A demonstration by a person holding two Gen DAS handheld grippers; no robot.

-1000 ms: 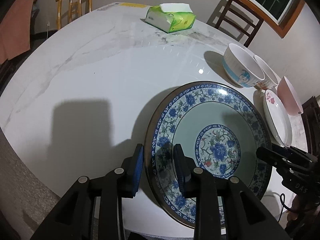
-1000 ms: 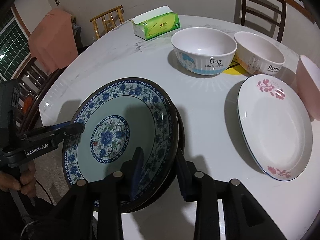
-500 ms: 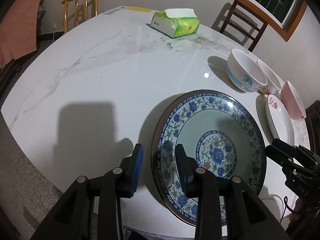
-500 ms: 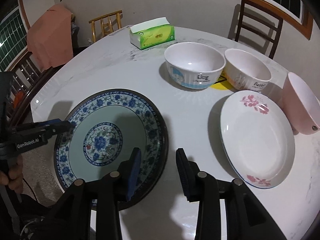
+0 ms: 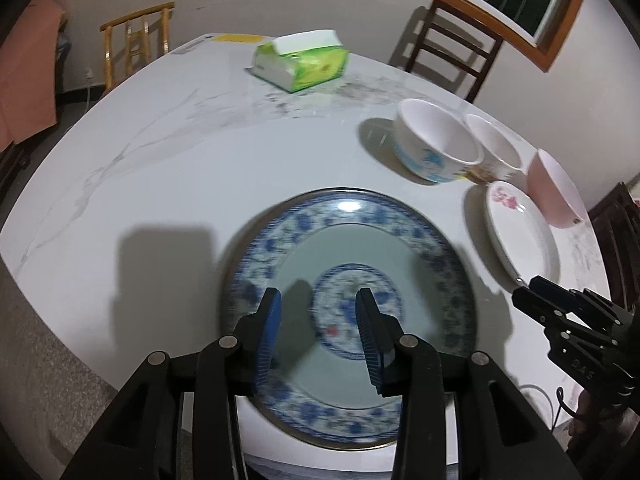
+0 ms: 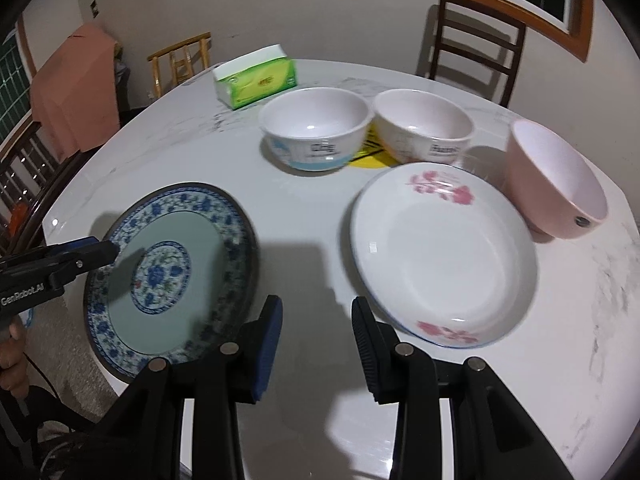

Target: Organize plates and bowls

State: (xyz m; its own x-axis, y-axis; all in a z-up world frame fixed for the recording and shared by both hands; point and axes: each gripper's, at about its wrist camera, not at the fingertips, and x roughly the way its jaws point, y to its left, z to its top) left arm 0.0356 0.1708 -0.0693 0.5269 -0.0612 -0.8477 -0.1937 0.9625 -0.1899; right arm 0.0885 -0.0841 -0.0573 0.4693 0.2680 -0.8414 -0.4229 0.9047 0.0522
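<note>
The blue-patterned plate [image 6: 168,276] lies flat near the table [image 6: 304,216] edge at 8 o'clock in the right wrist view, free of both tools. The left gripper [image 5: 318,334] hangs above it, jaws opening, nothing between; the right gripper [image 6: 316,344] is part-open and empty. Next, judge: take the white floral plate [image 6: 444,256] at 2 o'clock by its near rim, low and square

A blue-patterned plate [image 6: 172,276] is lying flat at the lower left of the right wrist view. A white plate with pink flowers [image 6: 442,256] is lying right of centre. Behind them two white bowls [image 6: 314,132] [image 6: 424,130] are standing upright side by side, and a pink bowl [image 6: 554,184] is sitting tilted at the right.
</note>
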